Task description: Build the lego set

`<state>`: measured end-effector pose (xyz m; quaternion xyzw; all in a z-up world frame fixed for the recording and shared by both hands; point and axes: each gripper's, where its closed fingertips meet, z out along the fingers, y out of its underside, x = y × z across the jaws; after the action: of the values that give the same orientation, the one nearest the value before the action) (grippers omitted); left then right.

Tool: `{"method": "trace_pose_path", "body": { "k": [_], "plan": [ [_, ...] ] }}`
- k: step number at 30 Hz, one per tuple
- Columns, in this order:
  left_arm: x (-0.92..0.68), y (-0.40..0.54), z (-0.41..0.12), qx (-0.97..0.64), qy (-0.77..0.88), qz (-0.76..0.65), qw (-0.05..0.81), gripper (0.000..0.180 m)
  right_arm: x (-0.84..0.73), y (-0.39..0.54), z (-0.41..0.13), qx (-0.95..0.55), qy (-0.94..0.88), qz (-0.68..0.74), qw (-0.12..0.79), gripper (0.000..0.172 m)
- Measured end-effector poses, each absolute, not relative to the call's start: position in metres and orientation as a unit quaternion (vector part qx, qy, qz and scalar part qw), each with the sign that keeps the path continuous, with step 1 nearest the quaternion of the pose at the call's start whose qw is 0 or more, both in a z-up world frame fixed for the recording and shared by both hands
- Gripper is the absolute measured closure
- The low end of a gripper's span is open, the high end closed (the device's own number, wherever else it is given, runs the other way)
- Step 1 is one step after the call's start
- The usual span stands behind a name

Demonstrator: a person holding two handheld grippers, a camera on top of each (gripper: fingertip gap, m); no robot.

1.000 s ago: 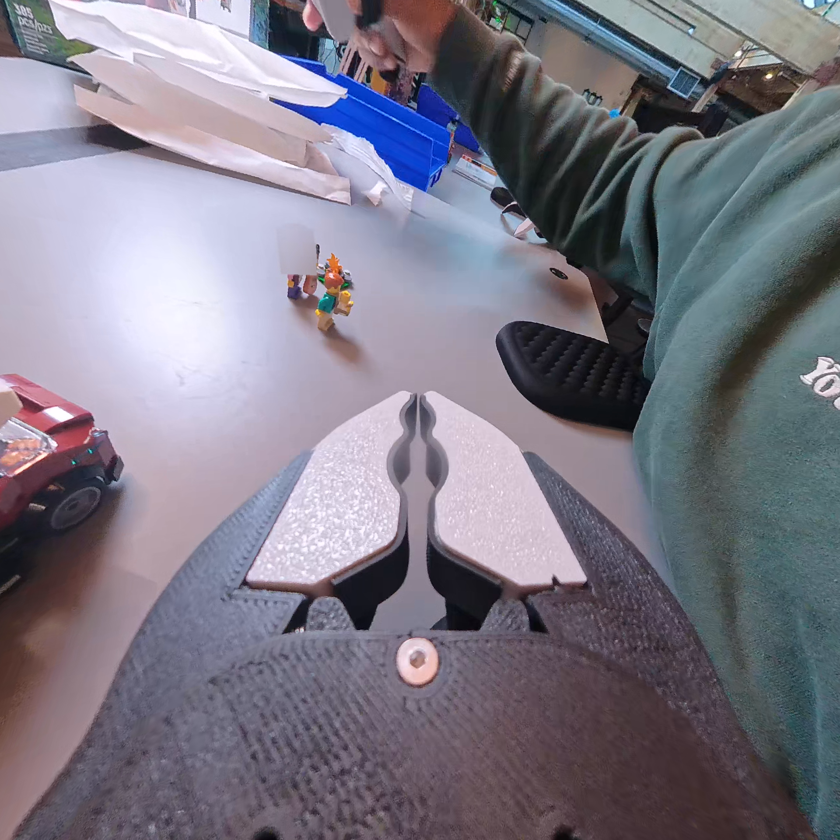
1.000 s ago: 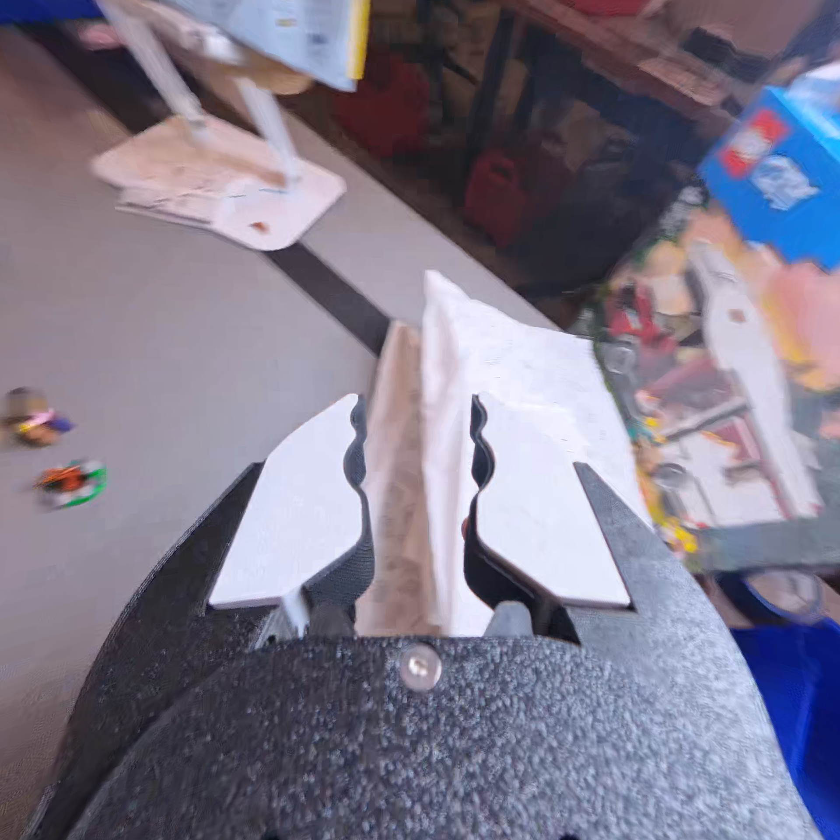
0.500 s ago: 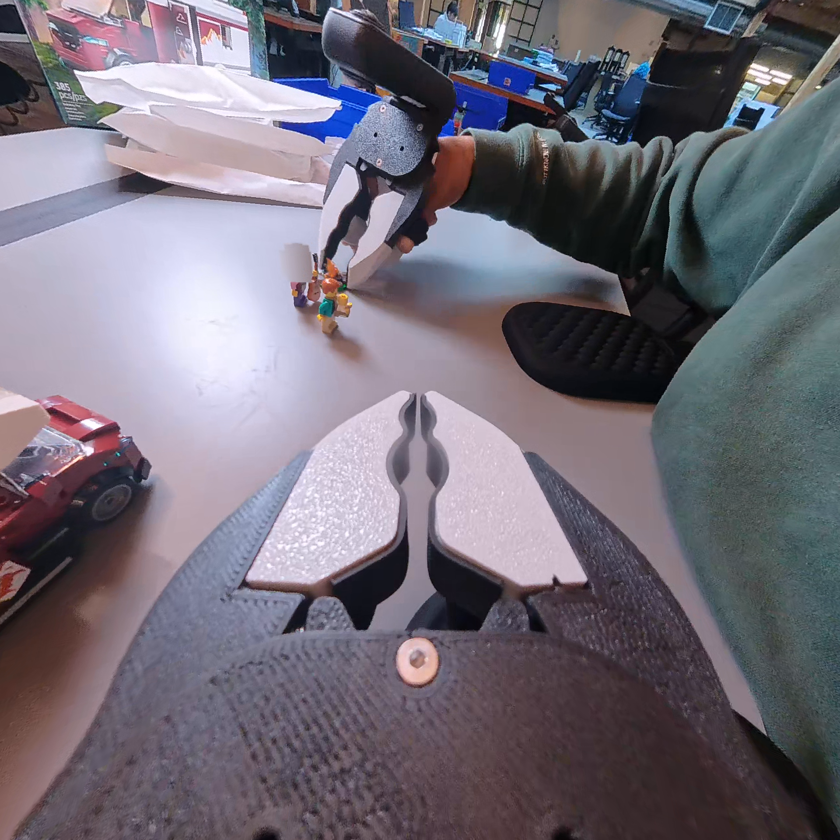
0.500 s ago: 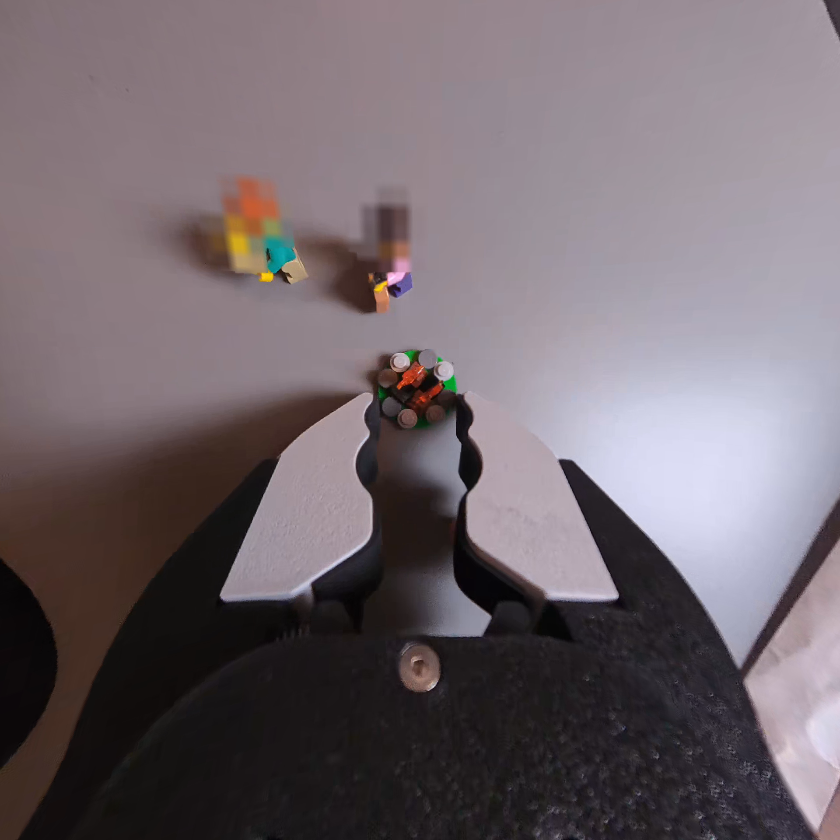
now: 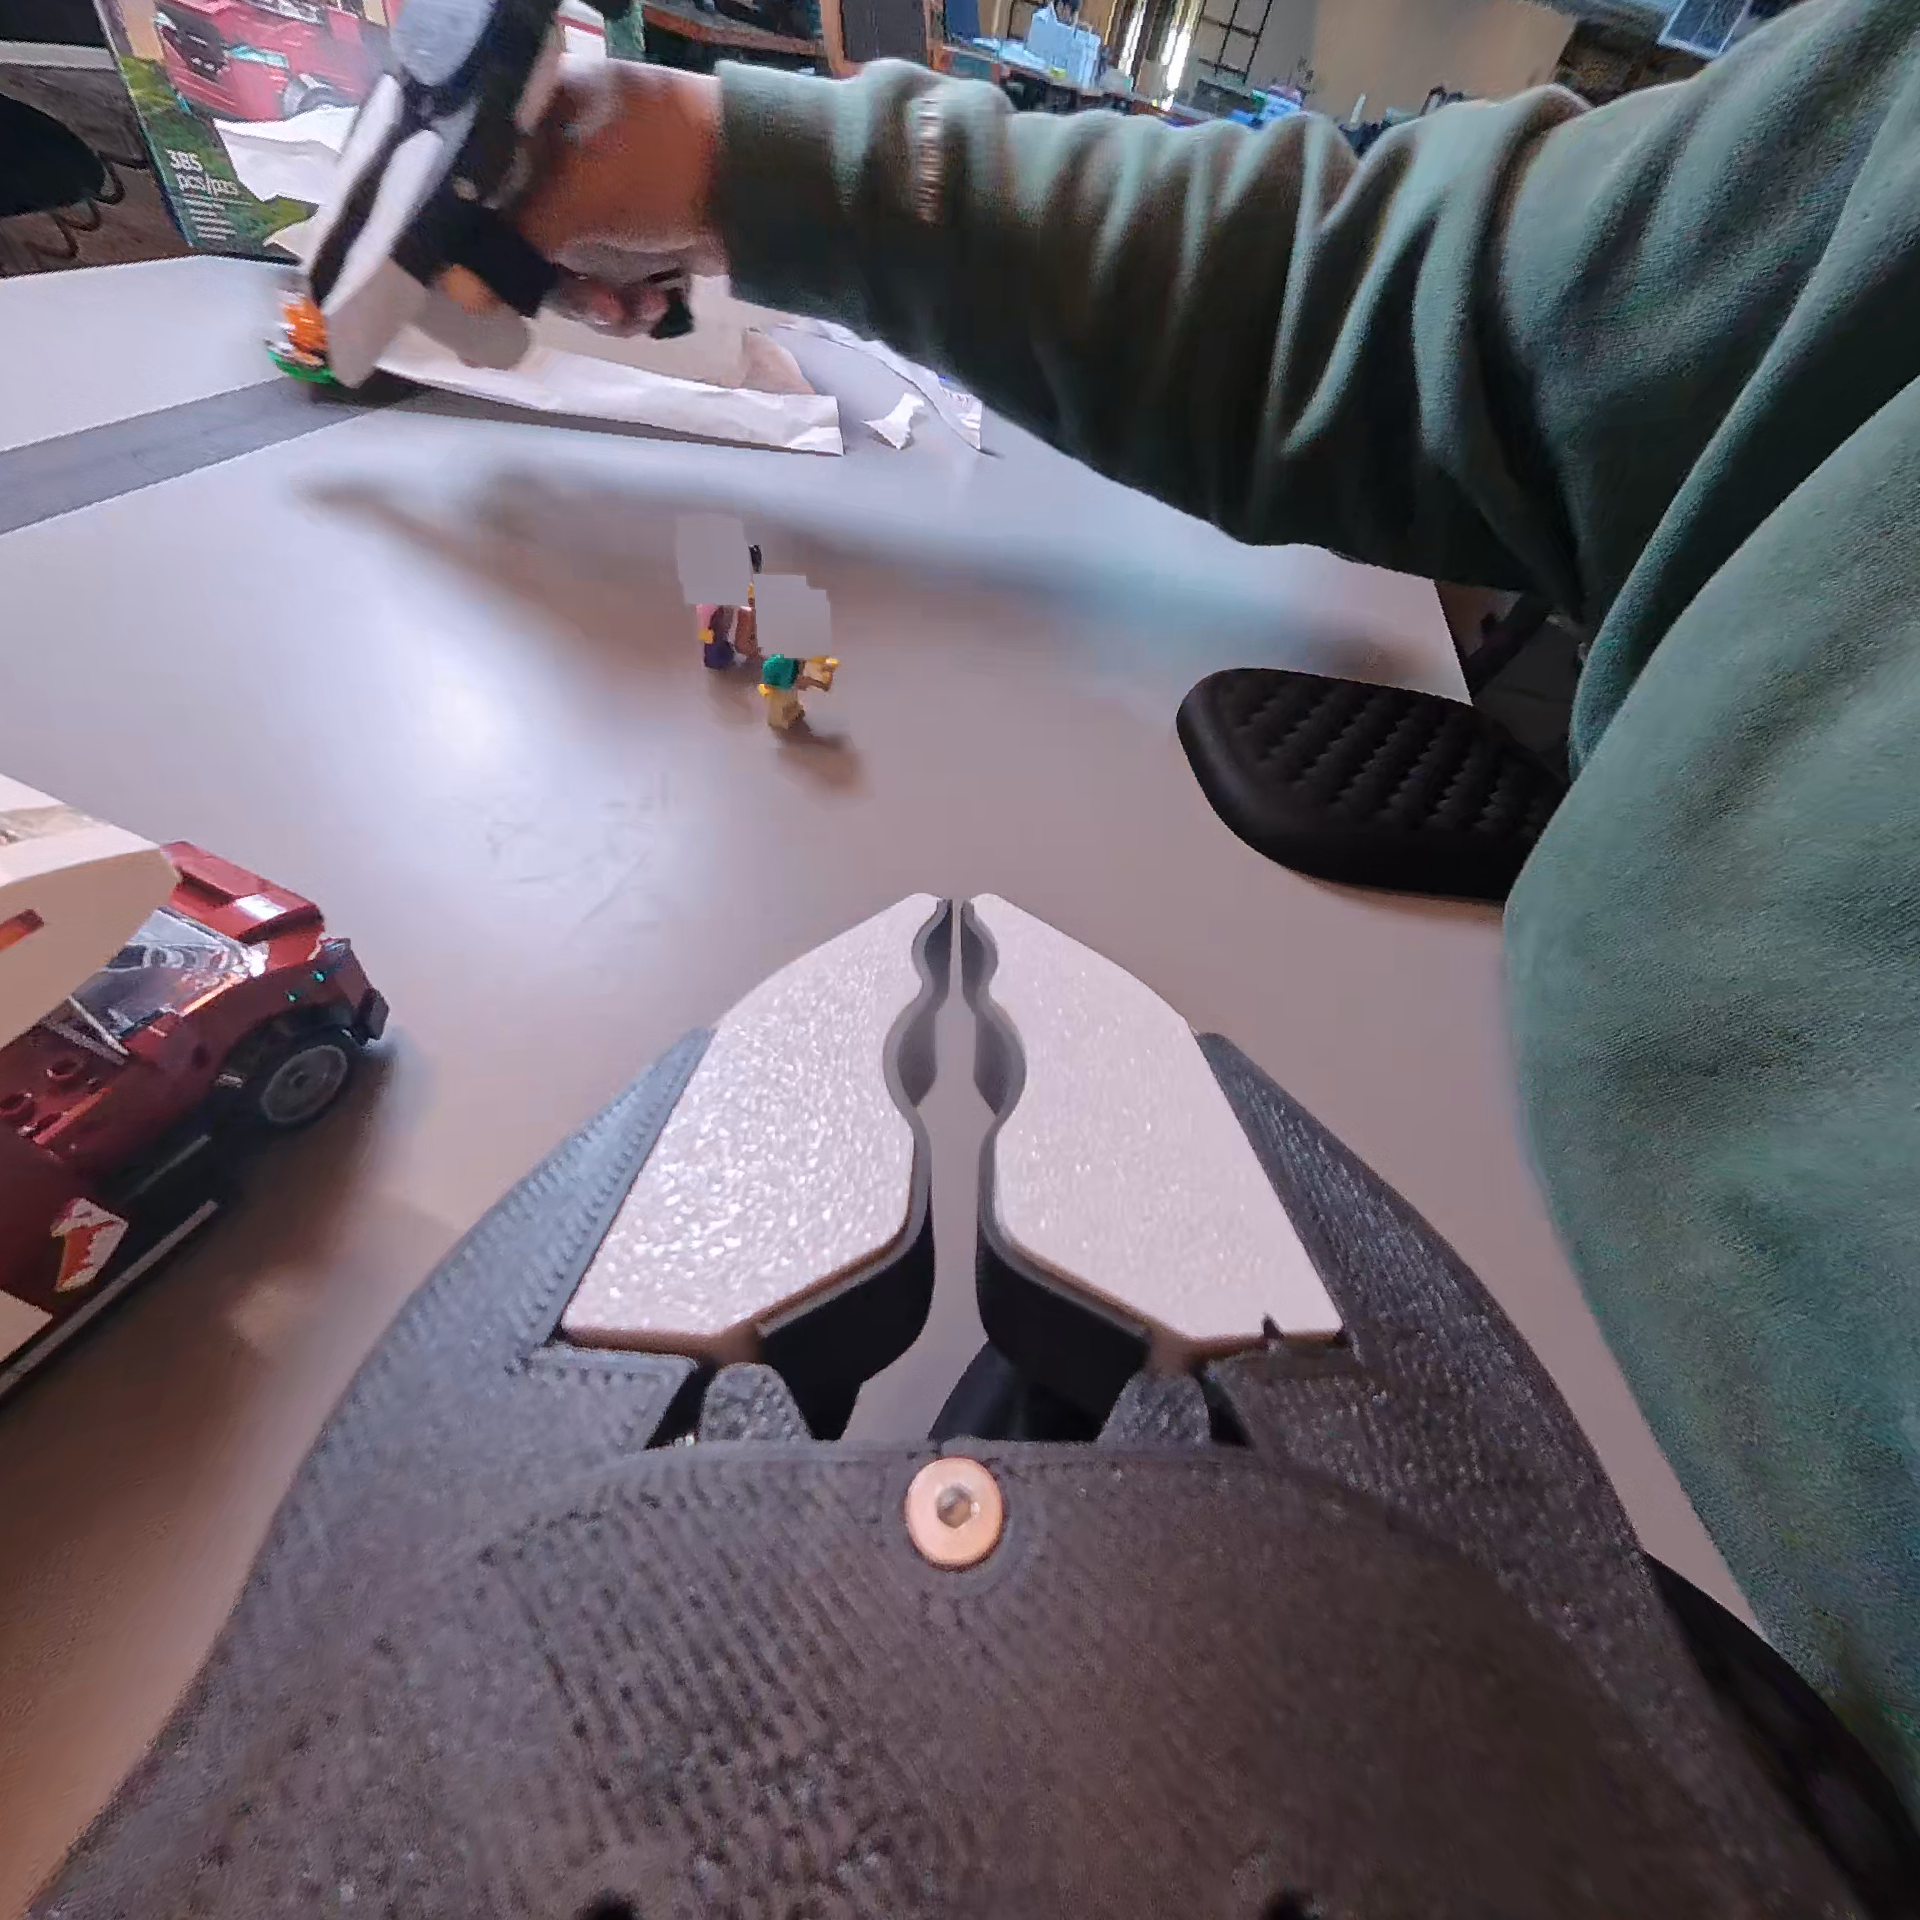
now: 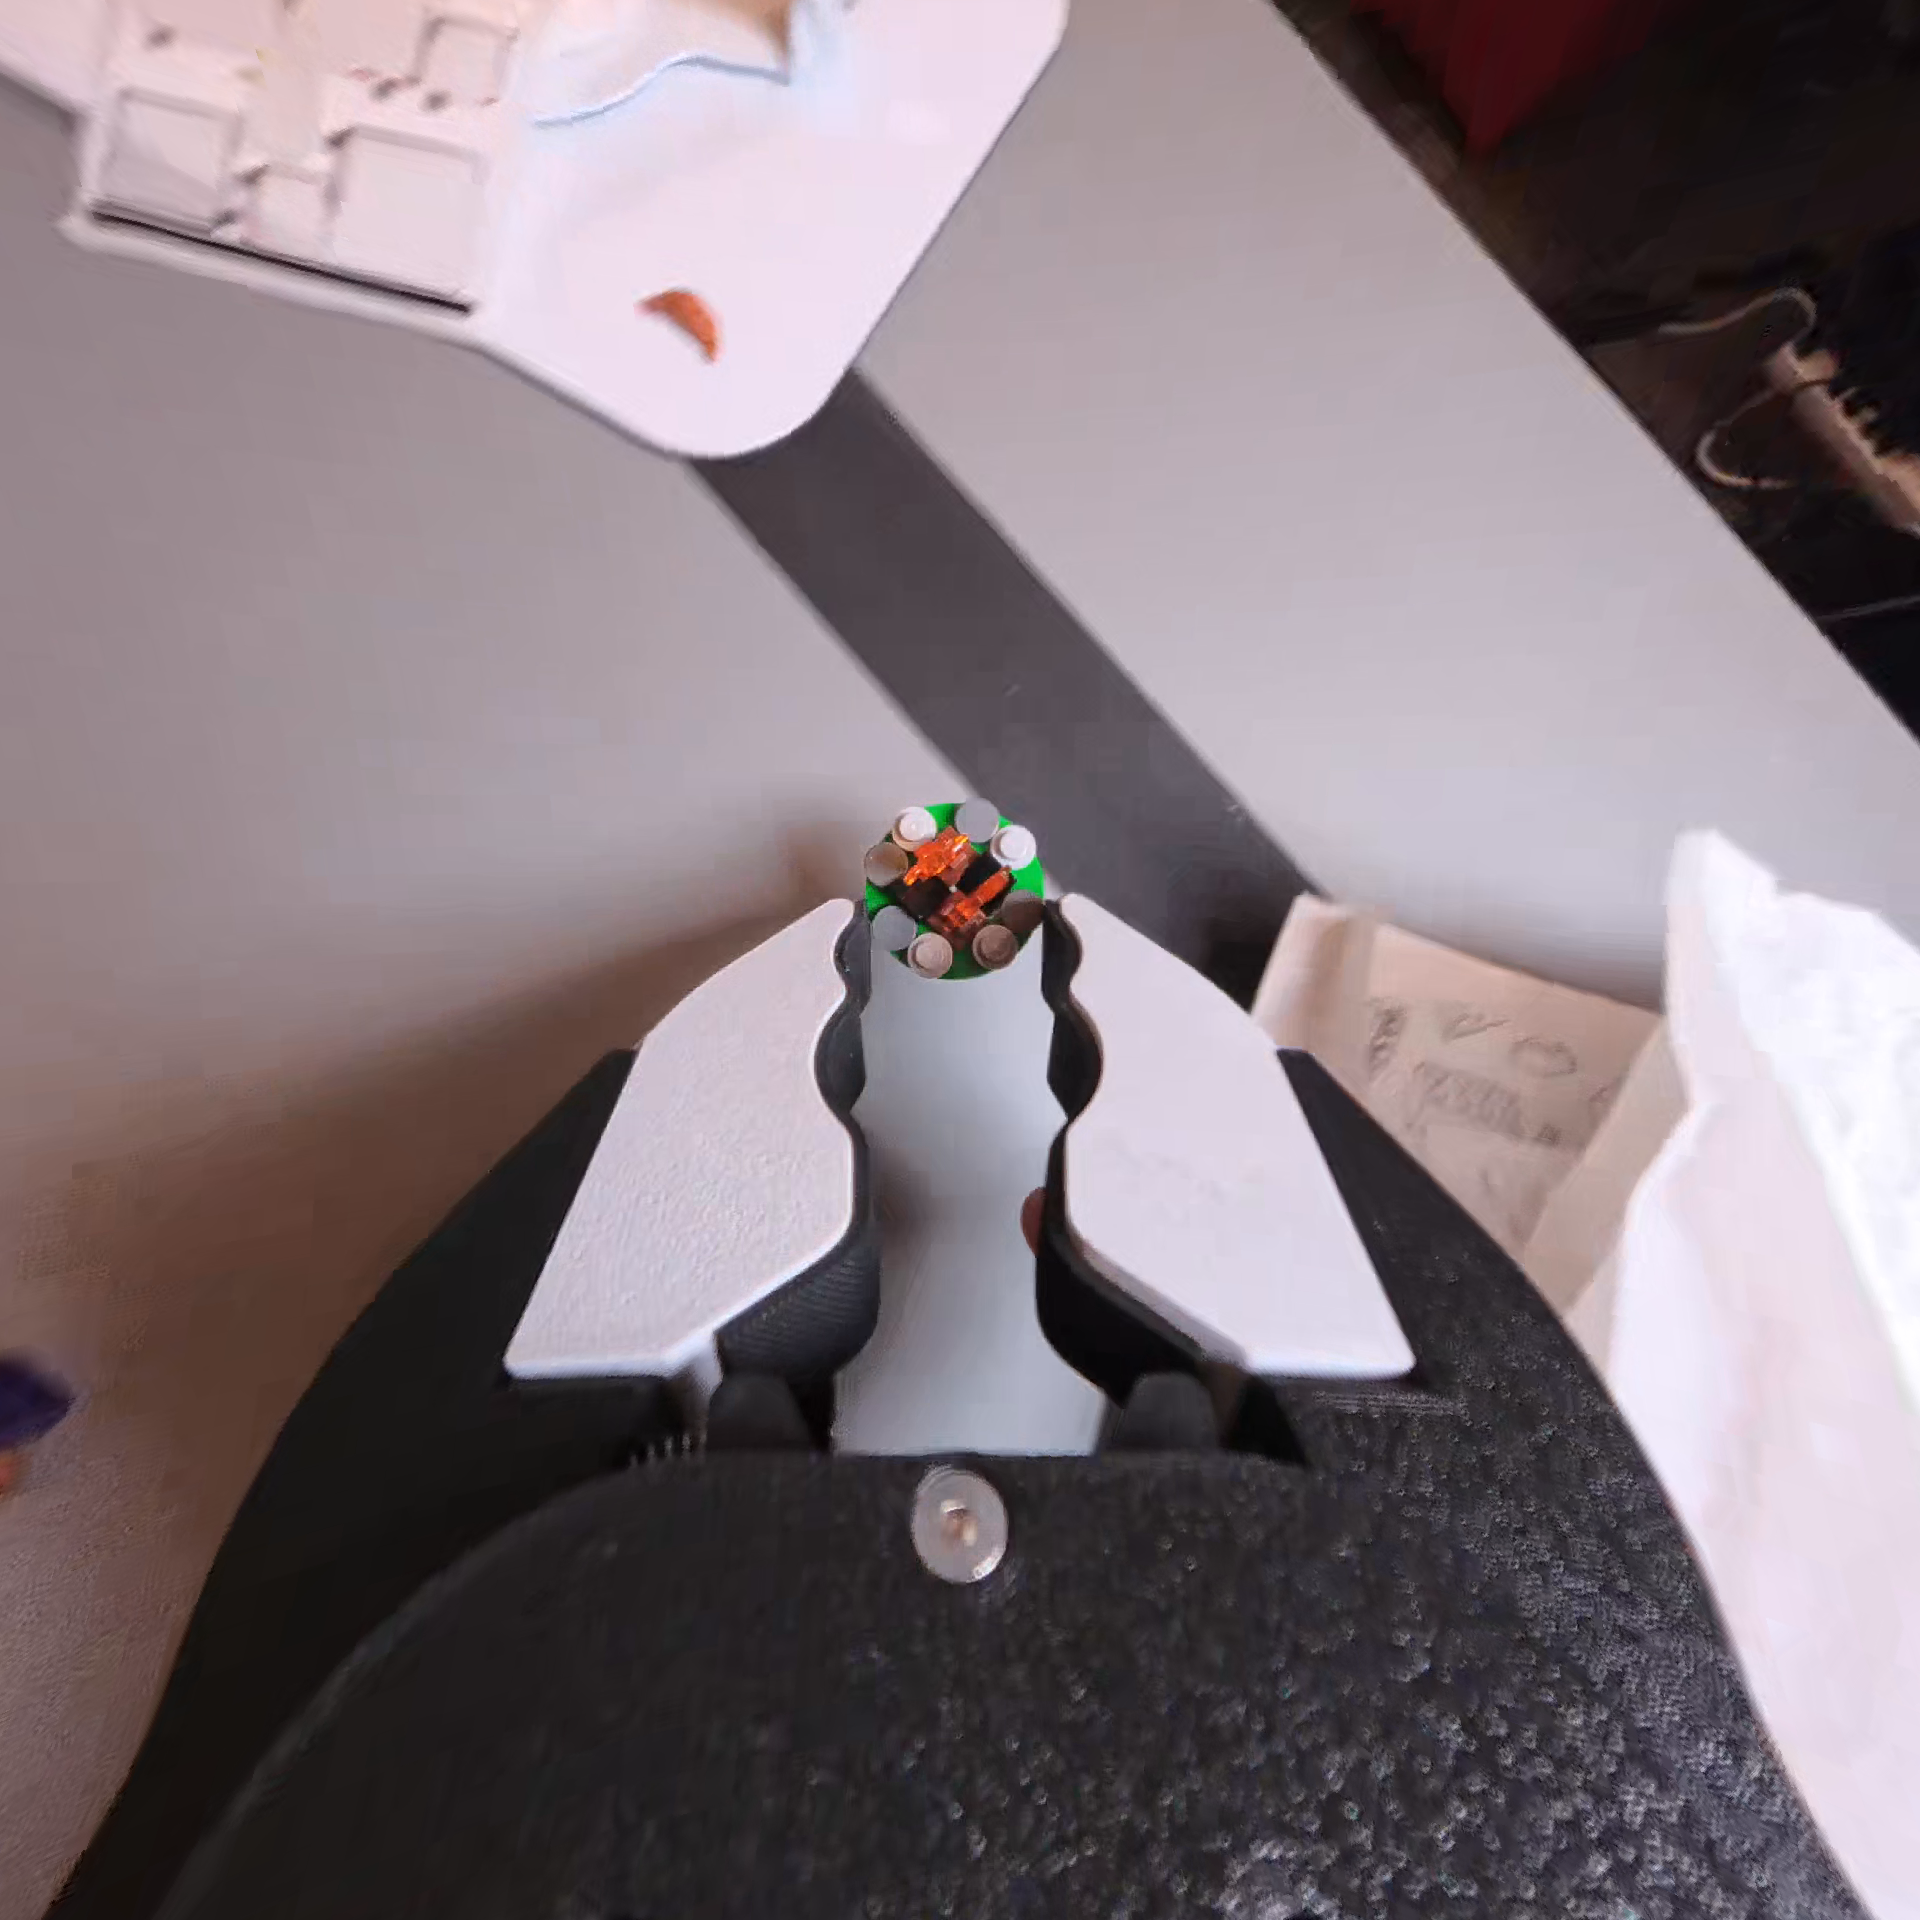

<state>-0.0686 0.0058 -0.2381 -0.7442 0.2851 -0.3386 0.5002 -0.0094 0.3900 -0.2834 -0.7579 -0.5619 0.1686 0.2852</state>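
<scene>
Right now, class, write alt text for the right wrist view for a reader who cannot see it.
The right tool grips a small round green toy campfire with orange flames between its fingertips, above a grey table. A white booklet lies ahead, crumpled white paper bags to the right.

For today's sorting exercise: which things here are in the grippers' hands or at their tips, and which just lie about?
In hand:
right gripper, shut on the round green brick campfire, lifted off the table
left gripper, shut on nothing

Lying about:
two toy figures
red brick car
white paper bags
toy box
</scene>
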Motion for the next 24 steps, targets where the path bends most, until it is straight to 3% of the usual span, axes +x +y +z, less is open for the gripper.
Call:
{"method": "trace_pose_path", "body": {
  "k": [5,13,18,24],
  "plan": [
    [-0.074,0.009,-0.234,-0.739,0.259,-0.363,0.505,0.179,-0.032,0.458,-0.302,-0.818,-0.493,0.144,0.259,0.141],
    [-0.073,0.008,-0.235,-0.737,0.258,-0.374,0.501,0.179,-0.036,0.484,-0.318,-0.859,-0.443,0.090,0.240,0.141],
    [-0.073,0.008,-0.235,-0.738,0.260,-0.370,0.501,0.179,-0.041,0.480,-0.305,-0.850,-0.438,0.112,0.271,0.131],
    [-0.071,0.007,-0.237,-0.740,0.268,-0.362,0.500,0.179,-0.051,0.441,-0.272,-0.782,-0.490,0.176,0.342,0.130]
  ]
}}
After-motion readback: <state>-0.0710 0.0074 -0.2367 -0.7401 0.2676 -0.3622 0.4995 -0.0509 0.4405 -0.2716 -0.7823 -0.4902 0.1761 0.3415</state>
